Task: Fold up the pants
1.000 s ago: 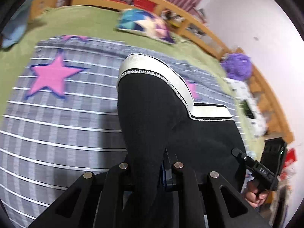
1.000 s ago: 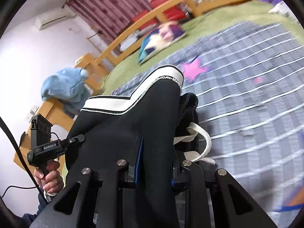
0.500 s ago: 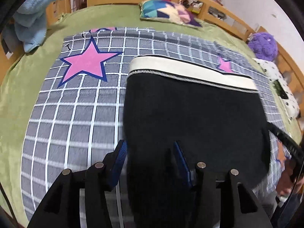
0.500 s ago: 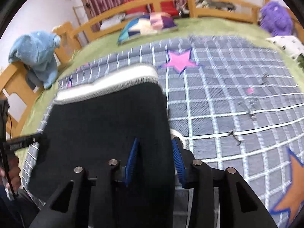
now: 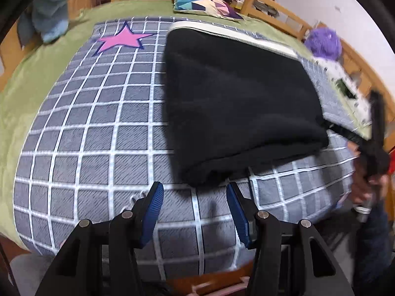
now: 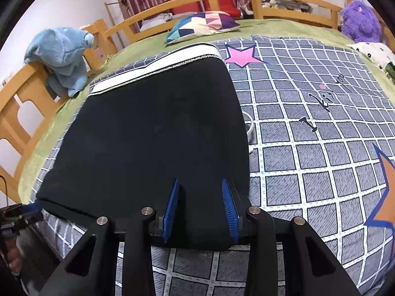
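The black pants (image 5: 237, 93) lie folded flat on the grey checked blanket, with the white waistband (image 5: 232, 34) at the far edge. In the right wrist view the pants (image 6: 153, 135) fill the middle, waistband (image 6: 158, 71) at the far end. My left gripper (image 5: 195, 209) is open and empty, just short of the near folded edge. My right gripper (image 6: 200, 207) is open, with its blue pads (image 6: 228, 204) resting over the near right corner of the pants. A white drawstring loop (image 6: 249, 128) pokes out at the right side.
The grey checked blanket (image 6: 308, 148) with pink stars (image 5: 121, 40) covers a green bed with a wooden rail (image 6: 14, 98). A patchwork pillow (image 6: 202, 24), a blue plush (image 6: 61, 56) and a purple plush (image 6: 360, 19) lie around the edges. The other handheld gripper (image 5: 372, 145) shows at right.
Both grippers lowered the held pants onto the blanket and opened. The left gripper has drawn back clear of the fabric. The pants went from hanging to lying flat.
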Demonstrator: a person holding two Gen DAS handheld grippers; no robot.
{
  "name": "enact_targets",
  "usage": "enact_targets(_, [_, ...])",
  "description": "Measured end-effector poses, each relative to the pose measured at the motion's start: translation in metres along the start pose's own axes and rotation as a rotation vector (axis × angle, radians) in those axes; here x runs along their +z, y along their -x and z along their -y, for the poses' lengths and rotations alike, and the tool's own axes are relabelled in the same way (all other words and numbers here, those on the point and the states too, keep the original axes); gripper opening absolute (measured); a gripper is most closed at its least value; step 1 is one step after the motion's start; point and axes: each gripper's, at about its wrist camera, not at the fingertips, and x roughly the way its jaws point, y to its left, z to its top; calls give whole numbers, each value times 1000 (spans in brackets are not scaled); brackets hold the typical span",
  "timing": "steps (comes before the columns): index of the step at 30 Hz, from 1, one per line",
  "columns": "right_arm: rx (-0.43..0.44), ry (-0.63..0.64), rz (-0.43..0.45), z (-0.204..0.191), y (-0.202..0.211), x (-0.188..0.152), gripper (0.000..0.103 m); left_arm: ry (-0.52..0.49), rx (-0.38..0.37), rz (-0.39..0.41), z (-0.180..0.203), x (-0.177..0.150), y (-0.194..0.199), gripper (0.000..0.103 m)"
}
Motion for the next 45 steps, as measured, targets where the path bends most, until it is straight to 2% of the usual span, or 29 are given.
enact_targets(1, [-9,4,1,-2,1,-1,37,-4,43,6,5,4,-7,43])
enact_targets(2, [-13,4,-3,-3,2,-1,37,-4,67,9,8,7,-13,25])
enact_targets(3, [-13,-1,-9,-3,3,-1,37,-5,68,8,10,12,-19,13])
enact_targets(5, [-9,-4,-21,-2,5,-2,37,32,94,47,6,20,-19,12])
enact_targets(6, [-7,-2,-28,-2,5,-4,37,41,98,77,2,22,-15,12])
enact_targets(7, [-7,3,-35,-3,5,-5,36,43,95,75,2,23,-14,12])
enact_targets(9, [-16,14,-43,-5,6,-7,36,54,73,17,-2,19,-16,15])
enact_targets(12, [-33,22,-42,-8,13,-3,36,11,103,-13,-2,5,-1,23])
enact_targets(16, [12,16,67,-13,35,5,36,-9,125,78,-6,2,40,25])
enact_targets(19, [16,28,85,-17,29,8,37,-10,114,165,2,28,54,31])
enact_targets(21, [17,23,49,-17,16,6,37,-12,114,192,11,46,47,33])
enact_targets(24, [-69,89,18,-24,-2,-7,36,3,107,183,21,58,22,33])
enact_targets(27, [-124,169,34,-33,-2,-18,36,-7,163,138,28,53,-14,33])
enact_targets(28, [-132,177,32,-34,-2,-19,36,-19,192,152,30,48,-20,33])
enact_targets(31, [-116,151,27,-30,-2,-18,36,-31,208,194,32,42,-20,34])
enact_targets(36, [-98,128,36,-24,0,-23,36,37,136,178,15,42,-21,37])
enact_targets(42, [-80,105,9,-19,7,-28,36,41,130,151,13,46,-20,39])
enact_targets(45, [-67,99,-1,-20,11,-23,36,46,120,122,11,58,-14,39])
